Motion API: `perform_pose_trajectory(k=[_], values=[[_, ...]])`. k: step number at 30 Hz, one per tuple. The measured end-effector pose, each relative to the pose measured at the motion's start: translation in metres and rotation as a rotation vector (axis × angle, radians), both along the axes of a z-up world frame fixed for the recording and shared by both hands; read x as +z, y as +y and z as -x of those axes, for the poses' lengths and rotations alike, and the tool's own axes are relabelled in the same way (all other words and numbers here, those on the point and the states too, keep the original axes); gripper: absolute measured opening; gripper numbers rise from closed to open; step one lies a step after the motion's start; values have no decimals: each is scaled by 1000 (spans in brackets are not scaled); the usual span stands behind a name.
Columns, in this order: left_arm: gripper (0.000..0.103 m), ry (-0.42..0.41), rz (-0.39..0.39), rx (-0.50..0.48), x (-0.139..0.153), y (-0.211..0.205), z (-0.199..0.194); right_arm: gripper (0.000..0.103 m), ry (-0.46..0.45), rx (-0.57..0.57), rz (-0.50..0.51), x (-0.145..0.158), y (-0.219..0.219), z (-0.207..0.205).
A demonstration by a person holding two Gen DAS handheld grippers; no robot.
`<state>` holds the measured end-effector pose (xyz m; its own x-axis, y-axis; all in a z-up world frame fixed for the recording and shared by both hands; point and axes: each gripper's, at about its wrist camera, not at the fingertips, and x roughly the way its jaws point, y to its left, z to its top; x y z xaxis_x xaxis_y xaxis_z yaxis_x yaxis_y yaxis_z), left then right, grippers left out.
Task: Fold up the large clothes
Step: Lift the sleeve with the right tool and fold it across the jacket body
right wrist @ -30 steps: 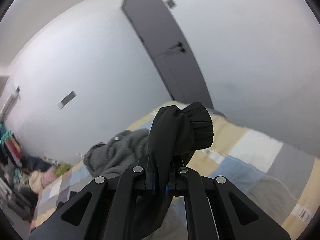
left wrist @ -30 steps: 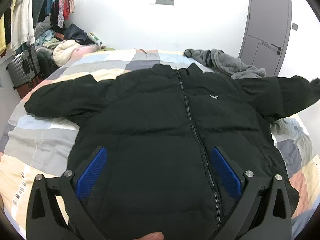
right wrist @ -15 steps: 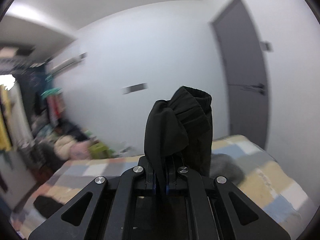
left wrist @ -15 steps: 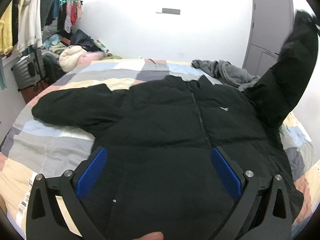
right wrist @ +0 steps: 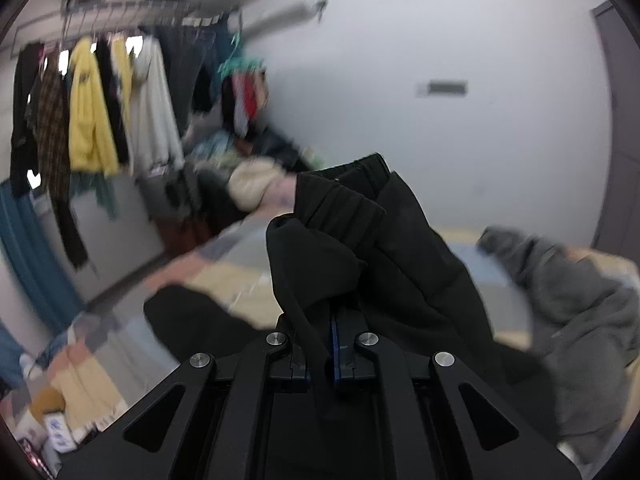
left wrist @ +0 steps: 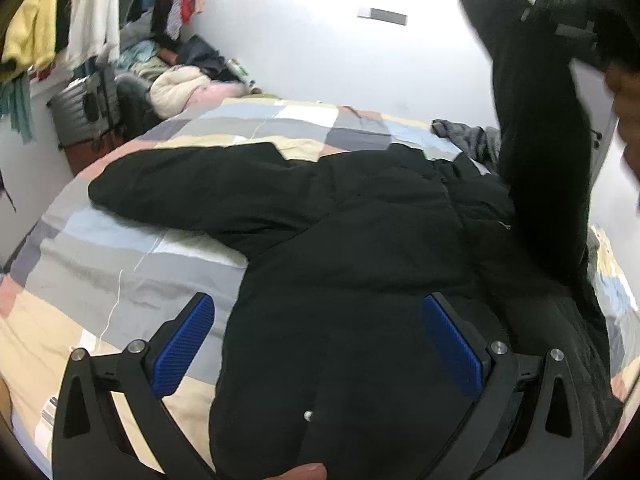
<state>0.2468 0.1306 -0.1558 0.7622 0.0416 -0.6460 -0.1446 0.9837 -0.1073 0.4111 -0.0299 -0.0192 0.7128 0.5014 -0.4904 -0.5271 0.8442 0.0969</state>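
The right hand-held gripper (right wrist: pixel 320 354) clamps the black jacket's (left wrist: pixel 360 280) sleeve cuff (right wrist: pixel 340 216) aloft; the left hand-held gripper (left wrist: pixel 316 344) hovers wide apart above the hem.

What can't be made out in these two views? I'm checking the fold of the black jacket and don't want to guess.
- Left wrist view: the jacket hem is cut off behind the open left gripper.
- Left wrist view: the right gripper is blurred at the frame edge.
- Right wrist view: the sleeve covers the right gripper's closed tips; bed and hanging clothes are motion-blurred.
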Motion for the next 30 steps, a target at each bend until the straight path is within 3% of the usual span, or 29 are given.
perform_pose_trajectory(k=[7,13,18,22,25,26,27,30], values=[[103,35,80,56,-14,24,-11,7,181,82,70,-95,40,-26],[103,59,67,25,-28,19,-19,7,294,79,102,-154,67,-48],[103,86,96,29,-38,23,-25,7,329,90,128,-178,72,-55],[103,97,108,22,-43,25,-28,10,309,95,138,-172,74,-53],[103,102,130,14,-44,25,-30,35,319,150,118,-160,76,-48],[103,105,149,7,-44,25,-31,62,315,174,104,-155,77,-44],[103,107,170,-1,-43,25,-30,82,303,200,93,-146,79,-38],[103,101,167,-11,-39,22,-26,82,253,250,79,-117,80,-22]])
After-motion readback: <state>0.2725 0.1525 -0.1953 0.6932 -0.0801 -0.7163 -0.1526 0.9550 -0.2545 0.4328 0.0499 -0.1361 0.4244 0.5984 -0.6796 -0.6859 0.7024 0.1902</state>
